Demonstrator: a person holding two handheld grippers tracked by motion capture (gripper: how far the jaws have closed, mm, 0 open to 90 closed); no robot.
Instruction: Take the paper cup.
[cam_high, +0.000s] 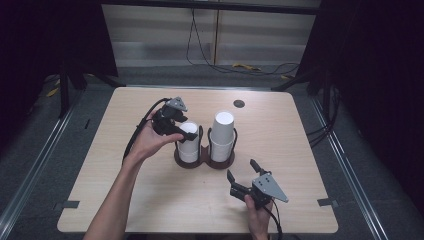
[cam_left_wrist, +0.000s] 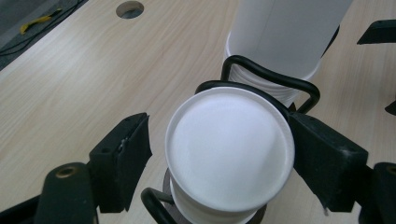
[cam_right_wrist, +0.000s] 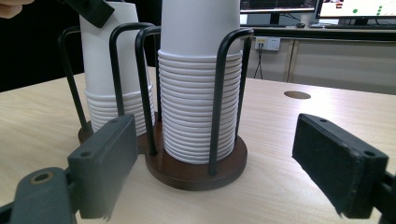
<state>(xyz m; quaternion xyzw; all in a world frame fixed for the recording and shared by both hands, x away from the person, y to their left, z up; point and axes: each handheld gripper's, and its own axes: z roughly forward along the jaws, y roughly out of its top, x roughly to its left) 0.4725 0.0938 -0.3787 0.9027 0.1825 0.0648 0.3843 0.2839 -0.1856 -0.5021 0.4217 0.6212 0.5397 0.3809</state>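
Two stacks of white paper cups stand upside down in a dark wooden holder (cam_high: 205, 162) with black wire rails, mid-table. My left gripper (cam_high: 187, 129) comes over the shorter left stack (cam_high: 188, 147) from the left. In the left gripper view its jaws flank the top cup (cam_left_wrist: 229, 154): the right pad (cam_left_wrist: 322, 163) rests against the cup's edge, while the left pad (cam_left_wrist: 128, 158) stands a small gap off it. The taller right stack (cam_high: 222, 132) rises just beyond. My right gripper (cam_high: 242, 169) sits near the front edge, open with nothing between its jaws, pointing at the holder (cam_right_wrist: 196, 172).
A round hole (cam_high: 239, 103) marks the tabletop behind the holder. In the right gripper view the tall stack (cam_right_wrist: 196, 93) stands close ahead, with the shorter one (cam_right_wrist: 100, 60) to its left. Bare wood lies on both sides of the holder. Cables run along the floor beyond the table.
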